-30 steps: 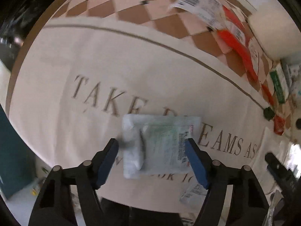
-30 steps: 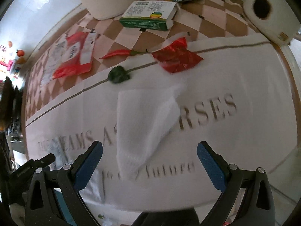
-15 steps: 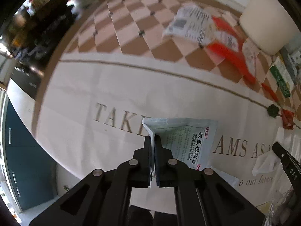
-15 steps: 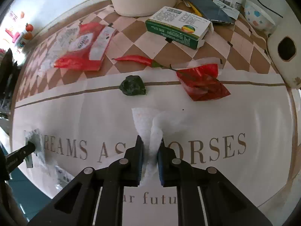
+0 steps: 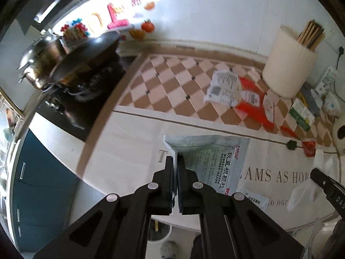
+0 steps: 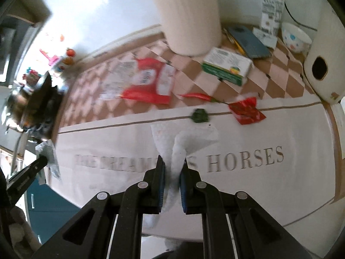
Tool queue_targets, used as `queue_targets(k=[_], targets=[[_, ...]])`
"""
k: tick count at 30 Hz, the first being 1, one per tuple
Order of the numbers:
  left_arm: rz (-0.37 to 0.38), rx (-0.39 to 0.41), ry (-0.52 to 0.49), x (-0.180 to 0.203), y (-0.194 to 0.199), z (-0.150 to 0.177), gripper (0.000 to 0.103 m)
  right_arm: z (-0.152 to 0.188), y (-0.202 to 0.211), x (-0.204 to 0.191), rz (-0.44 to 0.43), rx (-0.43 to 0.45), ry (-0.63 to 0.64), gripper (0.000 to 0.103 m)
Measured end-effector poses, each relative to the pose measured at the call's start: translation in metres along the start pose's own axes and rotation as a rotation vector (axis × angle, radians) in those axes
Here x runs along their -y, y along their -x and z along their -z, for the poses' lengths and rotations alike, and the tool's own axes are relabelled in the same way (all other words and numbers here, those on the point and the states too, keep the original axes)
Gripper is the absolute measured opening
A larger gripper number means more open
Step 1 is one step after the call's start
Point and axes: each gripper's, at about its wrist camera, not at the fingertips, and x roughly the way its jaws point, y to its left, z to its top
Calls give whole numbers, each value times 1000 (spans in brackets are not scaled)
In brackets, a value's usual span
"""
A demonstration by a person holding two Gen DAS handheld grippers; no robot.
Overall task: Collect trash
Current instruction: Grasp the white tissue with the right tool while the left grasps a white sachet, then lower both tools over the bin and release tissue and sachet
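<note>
Left gripper point(image 5: 177, 164): jaws clamped on the left edge of a pale grey-blue sachet point(image 5: 212, 158); the sachet is lifted clear of the cloth and fans out to the right of the fingers.
Sachet print: columns of Chinese characters in black, a small red brand block near its top right and another at its lower right corner; the fine print is too small to read.
Right gripper point(image 6: 172, 173): jaws pinched on a crumpled white paper towel point(image 6: 183, 139), which rises in a bunched fold between the blue pads and spreads above them.
Cloth point(image 6: 269, 194): cream runner with grey serif lettering; "HORSES" reads clearly in the right wrist view, the word before it is blurred. In the left wrist view "AMS AS HO" shows, and lower down "o our" in smaller type.
Loose slip point(image 5: 256, 199): small white printed label lying on the cloth just right of the left gripper, text illegible.
Other litter: red torn wrapper point(image 6: 246, 111) and dark green crumpled scrap point(image 6: 199, 115) on the cloth's stripe; red chilli point(image 6: 197, 96) just above them; red-and-white packet point(image 6: 151, 84) on the checked surface.
Green-and-white box point(image 6: 226, 65): printed carton near the cream cylindrical holder point(image 6: 187, 15), lettering unreadable.
</note>
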Motion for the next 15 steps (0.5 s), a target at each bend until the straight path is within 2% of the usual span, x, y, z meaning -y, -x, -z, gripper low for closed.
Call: queue_targets(k=[7, 12, 15], targets=[[19, 63, 24, -61, 45, 43, 1, 44, 52, -56, -26, 71, 47, 13], [11, 71, 41, -112, 63, 84, 1, 99, 72, -103, -45, 86, 75, 13], [-5, 46, 57, -142, 62, 113, 1, 131, 75, -126, -54, 79, 93, 13]])
